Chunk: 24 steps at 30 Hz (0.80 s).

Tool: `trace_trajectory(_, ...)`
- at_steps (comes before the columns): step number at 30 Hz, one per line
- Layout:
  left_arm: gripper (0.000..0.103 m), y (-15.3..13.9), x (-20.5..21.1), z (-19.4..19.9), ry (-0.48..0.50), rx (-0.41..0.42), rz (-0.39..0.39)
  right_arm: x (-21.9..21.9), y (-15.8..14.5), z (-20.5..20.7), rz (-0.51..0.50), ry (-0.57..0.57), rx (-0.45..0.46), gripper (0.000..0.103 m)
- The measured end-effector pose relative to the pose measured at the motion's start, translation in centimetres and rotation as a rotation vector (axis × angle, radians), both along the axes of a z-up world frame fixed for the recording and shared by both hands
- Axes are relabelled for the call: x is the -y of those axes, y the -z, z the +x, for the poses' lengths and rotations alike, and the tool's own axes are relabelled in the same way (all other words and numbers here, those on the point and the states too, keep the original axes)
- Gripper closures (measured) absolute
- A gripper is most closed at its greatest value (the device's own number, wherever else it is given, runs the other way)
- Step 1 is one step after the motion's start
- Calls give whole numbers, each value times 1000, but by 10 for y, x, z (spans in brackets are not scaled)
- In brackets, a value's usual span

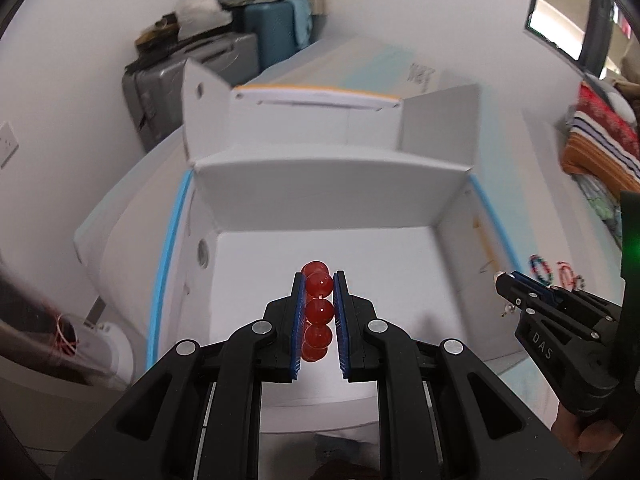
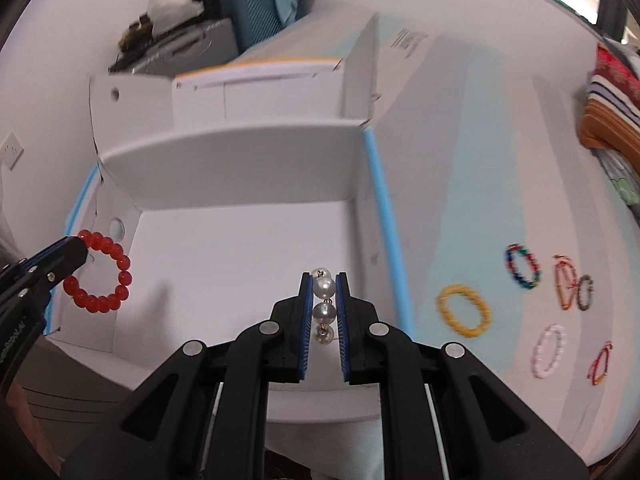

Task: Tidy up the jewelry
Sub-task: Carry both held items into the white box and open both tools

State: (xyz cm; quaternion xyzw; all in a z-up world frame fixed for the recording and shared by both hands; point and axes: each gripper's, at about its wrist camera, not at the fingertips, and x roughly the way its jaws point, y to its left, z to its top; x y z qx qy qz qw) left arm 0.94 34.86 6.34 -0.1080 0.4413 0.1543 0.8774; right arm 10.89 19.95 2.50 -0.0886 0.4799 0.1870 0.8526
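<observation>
My left gripper (image 1: 319,280) is shut on a red bead bracelet (image 1: 318,312), held above the floor of an open white cardboard box (image 1: 332,192). In the right wrist view that same red bracelet (image 2: 100,276) hangs as a ring from the left gripper (image 2: 76,250) over the box's left side. My right gripper (image 2: 323,280) is shut on a white pearl bracelet (image 2: 324,304) over the right part of the box (image 2: 240,160). The right gripper (image 1: 506,282) also shows at the right edge of the left wrist view.
To the right of the box, several bracelets lie on the pale surface: a yellow bracelet (image 2: 463,311), a multicoloured bracelet (image 2: 521,266), a pink-white bracelet (image 2: 549,350) and thin red ones (image 2: 600,362). Suitcases (image 1: 224,60) stand by the far wall. Striped fabric (image 2: 612,112) lies at right.
</observation>
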Motion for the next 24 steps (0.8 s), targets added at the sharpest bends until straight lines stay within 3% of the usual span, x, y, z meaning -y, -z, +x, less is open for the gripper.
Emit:
trace_trajectory(10,90,43,-29,4,-41,-59,-40,-21,43,12,-32,-11,-88,92)
trace_trajectory(17,86,51,-33,6,-64,-63,-38,-33,53,10,-50,-33,-106,92)
trace_trajectory(20,69,45,-32,3,-73,-53,-35,-33,48,7,-57,-29,-95,79)
trace_trajectory(22,60,40,-31,0,-83,-38,-22,-31,41,4,-51,-26,-72,61)
trace_trajectory(24,27,33,-26,-3,-96,-23,13,-25,32,1,-31,-22,-60,52)
